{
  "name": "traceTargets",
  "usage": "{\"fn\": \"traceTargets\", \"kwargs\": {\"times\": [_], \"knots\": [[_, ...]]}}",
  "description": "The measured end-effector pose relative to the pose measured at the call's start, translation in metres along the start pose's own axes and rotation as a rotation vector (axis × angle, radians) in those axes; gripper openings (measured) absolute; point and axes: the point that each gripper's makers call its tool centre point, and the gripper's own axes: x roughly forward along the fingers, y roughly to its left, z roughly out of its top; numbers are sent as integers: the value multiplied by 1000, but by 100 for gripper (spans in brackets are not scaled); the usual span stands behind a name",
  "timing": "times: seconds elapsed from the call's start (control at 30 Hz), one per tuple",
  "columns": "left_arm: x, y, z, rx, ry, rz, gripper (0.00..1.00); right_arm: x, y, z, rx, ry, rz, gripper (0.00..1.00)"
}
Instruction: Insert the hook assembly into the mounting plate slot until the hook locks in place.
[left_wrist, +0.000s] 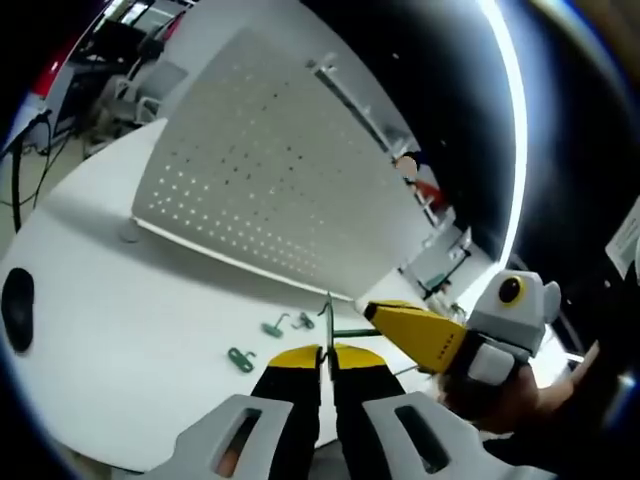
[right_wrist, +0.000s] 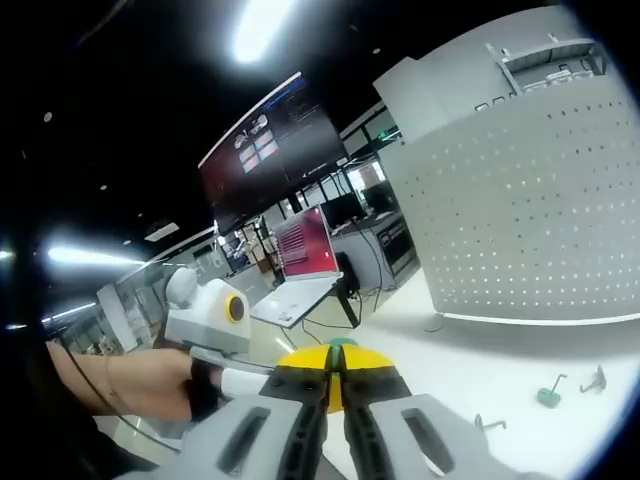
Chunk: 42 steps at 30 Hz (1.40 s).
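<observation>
Left gripper jaws pressed together on thin metal hook standing up from tips. Right gripper enters left gripper view from right, yellow tips at hook's base – hand behind it. In right gripper view, right gripper jaws closed, small green piece at tips. Beyond, loose green hooks on white table. Farther – perforated mounting plate upright on table, well apart from held hook
</observation>
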Motion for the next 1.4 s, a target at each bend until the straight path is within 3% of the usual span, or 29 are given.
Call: {"fn": "traceTargets", "kwargs": {"times": [0.17, 0.27, 0.33, 0.4, 0.57, 0.7, 0.8, 1.13, 1.4], "knots": [[1, 0, 3, 12, 0, 12, 1, 0, -3, 3, 8, 7, -18, 1], [-1, 1, 13, 52, -32, 32, 1, -7, -1, 28, 99, -67, -1, 9], [-2, 2, 22, 106, -63, 38, 1, -9, 0, 34, 88, -48, 8, 11], [-2, 5, 24, 150, -55, 57, 1, -10, 2, 39, 78, -46, 12, 11], [0, 2, 33, 222, -77, 60, 1, -1, 1, 25, 59, 27, 3, 11], [3, -6, 36, 319, -81, 52, 1, 2, -4, 19, 108, 26, -11, 11], [2, -8, 38, 353, -96, 62, 1, 4, -3, 16, 89, 37, -15, 10], [3, -13, 48, 472, -134, 83, 1, 5, -5, 22, 126, 4, -24, 4], [2, -14, 55, 495, -154, 102, 1, 8, -6, 30, 84, -39, -35, 1]]}}
